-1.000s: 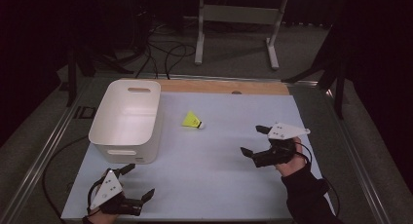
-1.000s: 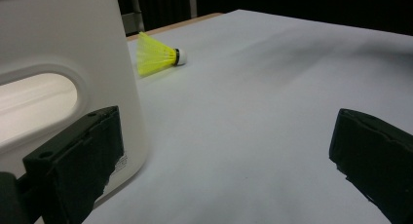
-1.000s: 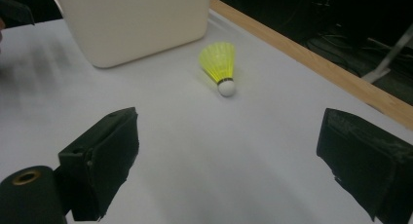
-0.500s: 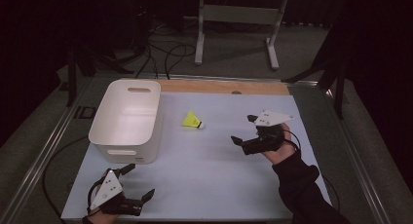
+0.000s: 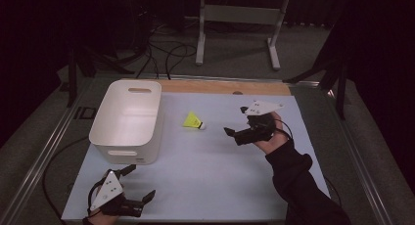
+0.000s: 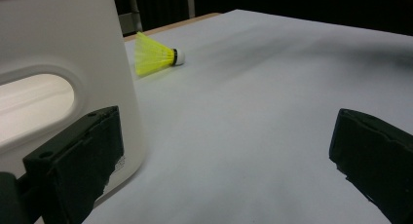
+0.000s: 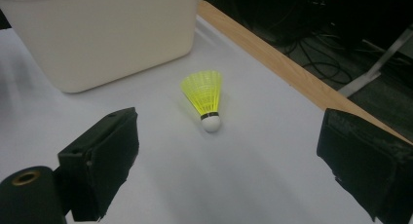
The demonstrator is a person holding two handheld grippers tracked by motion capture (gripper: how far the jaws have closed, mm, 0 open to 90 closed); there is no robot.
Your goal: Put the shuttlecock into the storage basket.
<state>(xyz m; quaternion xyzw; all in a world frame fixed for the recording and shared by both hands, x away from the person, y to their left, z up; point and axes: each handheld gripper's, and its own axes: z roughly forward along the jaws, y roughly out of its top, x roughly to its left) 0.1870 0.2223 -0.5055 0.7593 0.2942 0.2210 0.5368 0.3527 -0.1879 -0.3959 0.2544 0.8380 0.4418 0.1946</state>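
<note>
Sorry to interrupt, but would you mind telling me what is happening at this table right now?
A person holds a gripper in each hand. The right gripper, jaws wide open, points at a yellow shuttlecock lying on the white table, not touching it. The left gripper, also open, rests near the table's front edge beside a white bin. Nothing is held yet.

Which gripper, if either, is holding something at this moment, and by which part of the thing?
Neither. The right gripper is open, its jaws apart short of the yellow shuttlecock lying on the table. The left gripper is open too, beside the white bin.
</note>
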